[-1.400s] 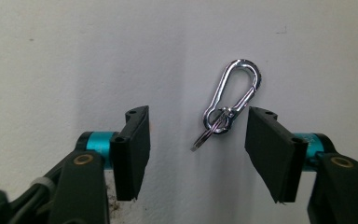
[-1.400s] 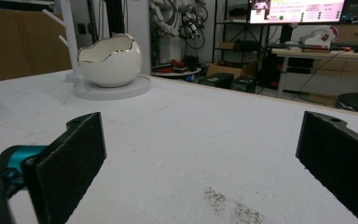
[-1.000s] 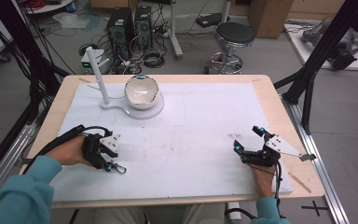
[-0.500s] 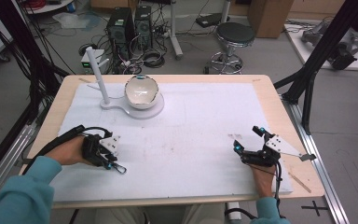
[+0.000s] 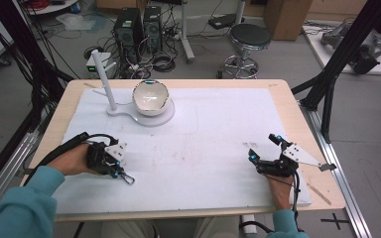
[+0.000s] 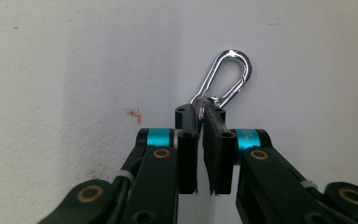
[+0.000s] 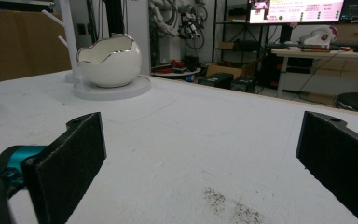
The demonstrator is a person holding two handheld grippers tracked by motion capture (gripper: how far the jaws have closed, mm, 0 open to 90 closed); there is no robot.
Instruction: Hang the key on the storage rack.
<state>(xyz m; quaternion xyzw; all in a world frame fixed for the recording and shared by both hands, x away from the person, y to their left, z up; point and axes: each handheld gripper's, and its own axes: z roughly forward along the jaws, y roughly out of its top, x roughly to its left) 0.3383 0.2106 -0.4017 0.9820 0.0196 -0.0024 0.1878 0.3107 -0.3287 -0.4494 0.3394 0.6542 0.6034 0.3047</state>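
A silver carabiner (image 6: 233,52) lies on the white mat, and my left gripper (image 6: 200,112) pinches its near end between the jaw tips. The jaws have just been closing and now stand nearly together with the clip's end between them. In the high view the left gripper (image 5: 118,168) rests at the front left of the mat (image 5: 213,134), with the carabiner (image 5: 127,178) sticking out toward the middle. My right gripper (image 5: 263,147) rests at the front right with its jaws wide apart. Nothing lies between the jaws of the right gripper (image 7: 200,154).
A white eggshell-shaped bowl (image 5: 150,96) sits on a round white base (image 5: 164,118) at the back left, beside a white post with pegs (image 5: 101,74). The right gripper view shows the bowl (image 7: 108,60) far ahead. Table edges run close behind both hands.
The left gripper's jaws have drawn together on the carabiner's end. Both hands have stayed where they were.
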